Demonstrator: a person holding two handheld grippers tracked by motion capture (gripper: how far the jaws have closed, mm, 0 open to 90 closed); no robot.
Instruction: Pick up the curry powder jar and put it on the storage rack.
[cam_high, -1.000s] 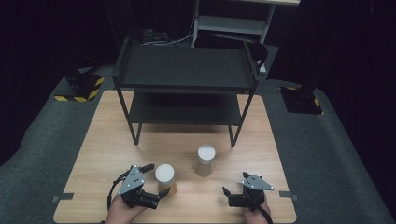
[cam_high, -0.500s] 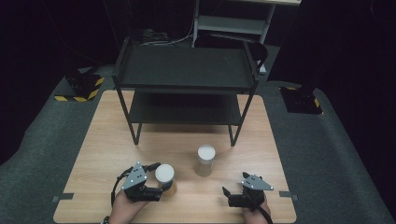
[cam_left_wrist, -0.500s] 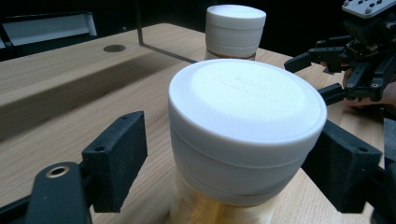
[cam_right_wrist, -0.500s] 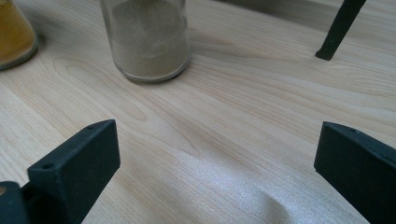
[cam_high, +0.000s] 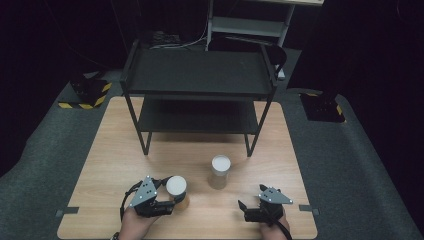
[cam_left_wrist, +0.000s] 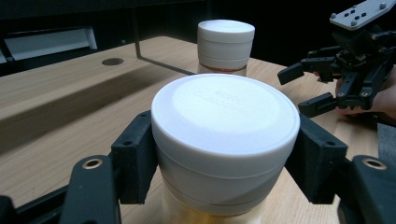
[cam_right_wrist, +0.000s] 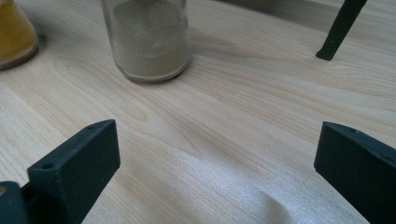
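Yellow-filled jar (cam_high: 177, 192) with white lid, near front left of the desk (cam_high: 110, 155), clamped between the left tongs (cam_high: 167, 200), whose jaws have just been closing onto its sides. Two jars counted: second jar (cam_high: 220, 171), pale grey powder, white lid, stands apart toward desk centre, before the black two-tier shelf (cam_high: 197, 75). Right tongs (cam_high: 250, 210) rest low at front right, jaws wide apart, nothing between. Held jar's base is cut off in the left gripper view; lid lettering too faint to read.
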